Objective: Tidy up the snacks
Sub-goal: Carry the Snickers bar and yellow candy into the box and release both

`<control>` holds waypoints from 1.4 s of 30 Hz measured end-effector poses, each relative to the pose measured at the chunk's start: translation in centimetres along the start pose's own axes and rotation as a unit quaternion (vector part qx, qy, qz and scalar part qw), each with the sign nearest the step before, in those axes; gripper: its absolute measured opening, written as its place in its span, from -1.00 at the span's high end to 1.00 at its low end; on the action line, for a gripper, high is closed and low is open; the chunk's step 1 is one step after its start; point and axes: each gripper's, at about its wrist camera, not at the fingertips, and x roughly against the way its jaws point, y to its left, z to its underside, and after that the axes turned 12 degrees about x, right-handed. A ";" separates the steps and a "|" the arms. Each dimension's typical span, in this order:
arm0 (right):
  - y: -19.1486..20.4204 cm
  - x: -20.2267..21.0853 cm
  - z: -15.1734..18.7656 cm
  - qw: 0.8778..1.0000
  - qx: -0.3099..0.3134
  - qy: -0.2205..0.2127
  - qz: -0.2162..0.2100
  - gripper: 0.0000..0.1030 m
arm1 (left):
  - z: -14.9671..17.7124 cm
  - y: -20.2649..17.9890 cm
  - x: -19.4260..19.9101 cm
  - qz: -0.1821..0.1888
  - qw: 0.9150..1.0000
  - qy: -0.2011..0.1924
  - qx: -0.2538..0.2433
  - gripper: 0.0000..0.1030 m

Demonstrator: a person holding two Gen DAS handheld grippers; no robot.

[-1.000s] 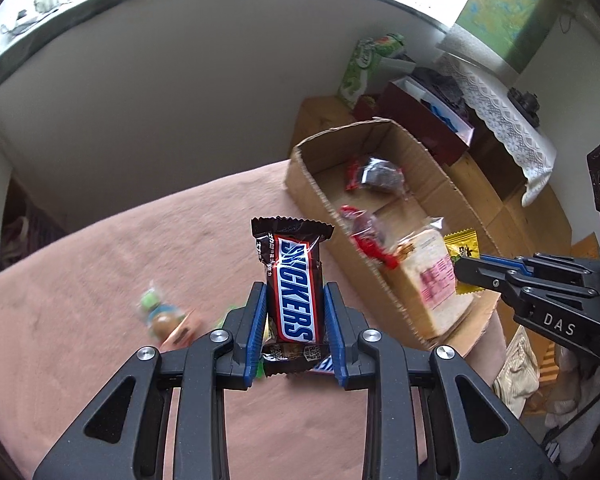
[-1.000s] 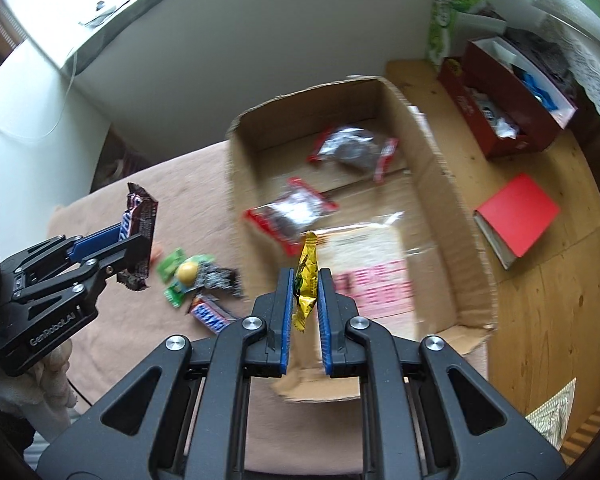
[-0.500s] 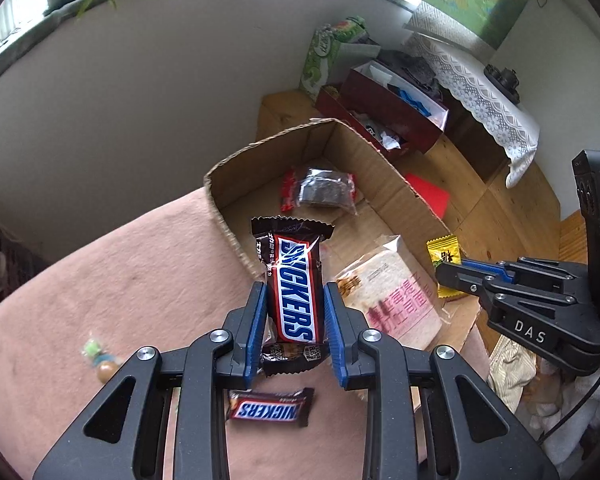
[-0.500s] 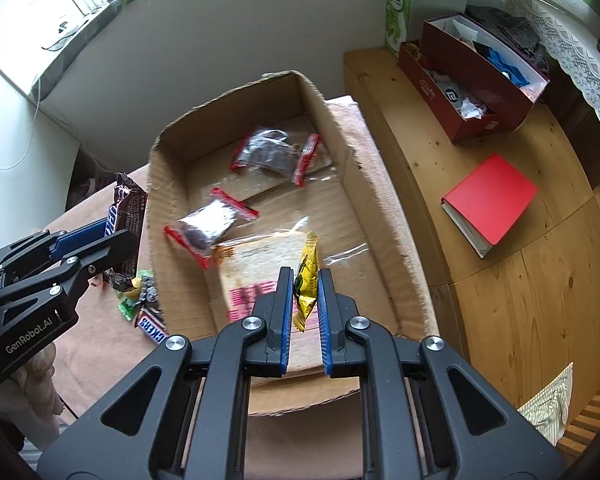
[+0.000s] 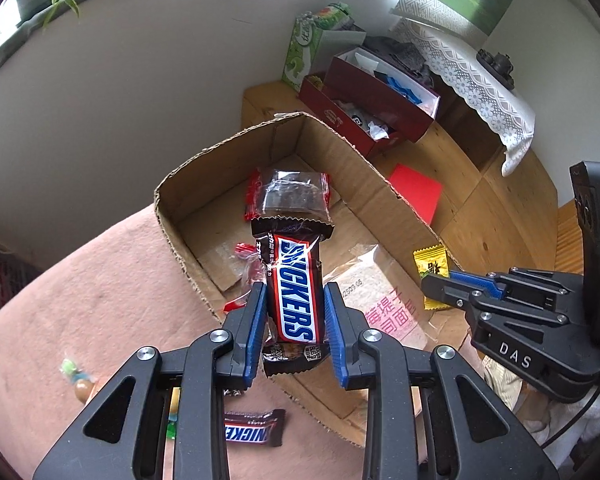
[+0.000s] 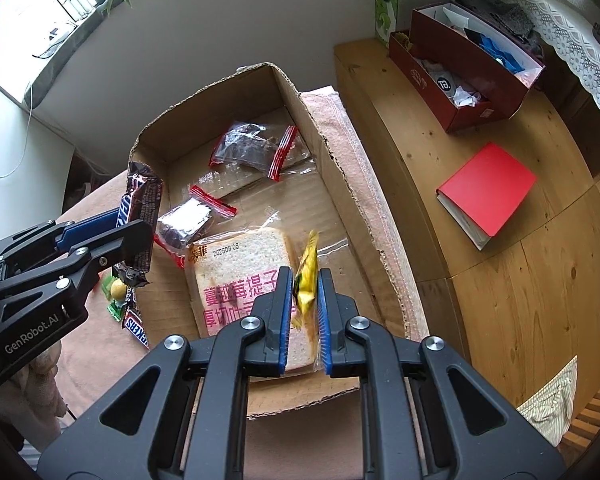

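My left gripper (image 5: 294, 300) is shut on a Snickers bar (image 5: 294, 292) and holds it upright over the near left part of the open cardboard box (image 5: 364, 168). My right gripper (image 6: 303, 280) is shut on a small yellow snack packet (image 6: 305, 280) above the box (image 6: 216, 88), over a bagged slice of bread (image 6: 236, 276). The right gripper and packet (image 5: 431, 266) also show in the left wrist view, and the left gripper (image 6: 136, 236) in the right wrist view. Two red-edged clear snack bags (image 6: 256, 148) lie inside the box.
A second Snickers bar (image 5: 252, 432) and small candies (image 5: 76, 376) lie on the pink cloth (image 5: 100, 300) left of the box. A red notebook (image 6: 486, 192), a dark red box of clutter (image 6: 468, 80) and a green tissue box (image 6: 388, 12) sit on the wooden surface at right.
Both grippers have moved right and forward over the box with their snacks still held. The loose Snickers and candies have slid toward the lower left of the views.
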 end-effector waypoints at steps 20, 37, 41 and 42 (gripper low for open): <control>2.0 0.9 -0.3 1.000 0.014 -0.013 -0.003 -0.01 | 0.0 1.3 1.1 -0.011 1.000 -0.011 0.011 0.14; 10.1 1.6 0.0 0.993 0.098 -0.022 -0.061 -0.01 | 2.5 11.5 5.5 -0.043 0.992 -0.042 0.108 0.14; 13.0 1.1 0.6 0.986 0.145 -0.014 -0.077 -0.01 | 3.6 14.1 6.3 -0.053 0.989 -0.044 0.130 0.14; 13.7 1.0 0.7 0.984 0.156 -0.011 -0.083 -0.01 | 3.9 14.6 6.4 -0.055 0.988 -0.044 0.135 0.14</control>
